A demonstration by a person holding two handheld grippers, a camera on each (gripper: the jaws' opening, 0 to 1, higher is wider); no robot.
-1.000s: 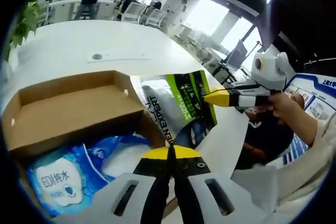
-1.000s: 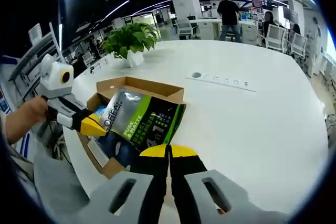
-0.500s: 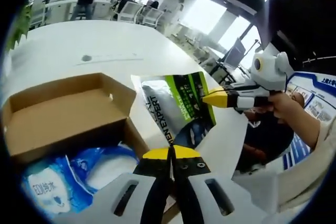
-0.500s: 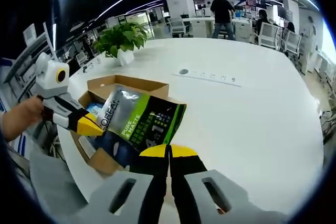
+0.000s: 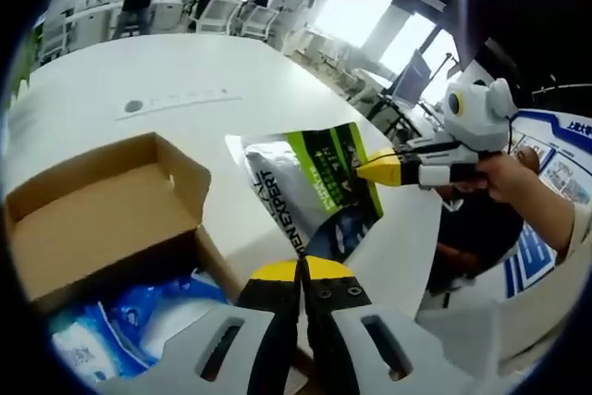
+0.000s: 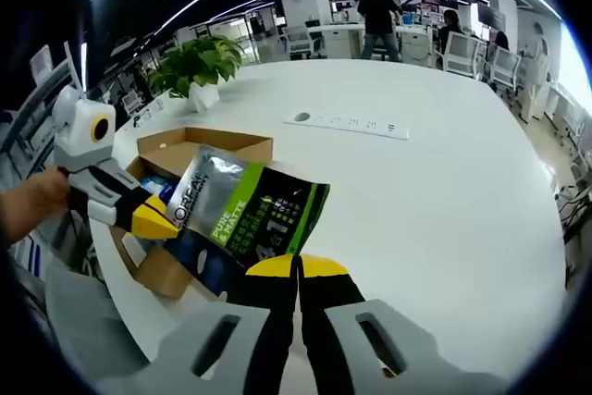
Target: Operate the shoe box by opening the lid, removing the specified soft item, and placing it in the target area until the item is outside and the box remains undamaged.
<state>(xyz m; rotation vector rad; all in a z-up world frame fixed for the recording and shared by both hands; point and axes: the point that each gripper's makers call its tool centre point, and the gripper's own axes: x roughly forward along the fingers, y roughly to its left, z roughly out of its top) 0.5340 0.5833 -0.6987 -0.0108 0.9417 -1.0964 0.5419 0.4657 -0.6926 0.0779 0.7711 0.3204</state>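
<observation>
The right tool (image 6: 298, 270) was clenched on 1 corner of the green, grey and black soft pouch (image 6: 242, 219), held over the white worktop (image 6: 444, 191) beside the open brown cardboard box (image 6: 199, 147) — the left tool (image 5: 302, 275) pinched its opposite end.

pouch (image 6: 242, 219): silver, lime green, dark blue, white lettering
box (image 5: 88, 219): plain brown cardboard
packs (image 5: 102, 339) inside box: blue and white
claw tips (image 6: 296, 270): yellow, black
table (image 6: 425, 191): white
</observation>
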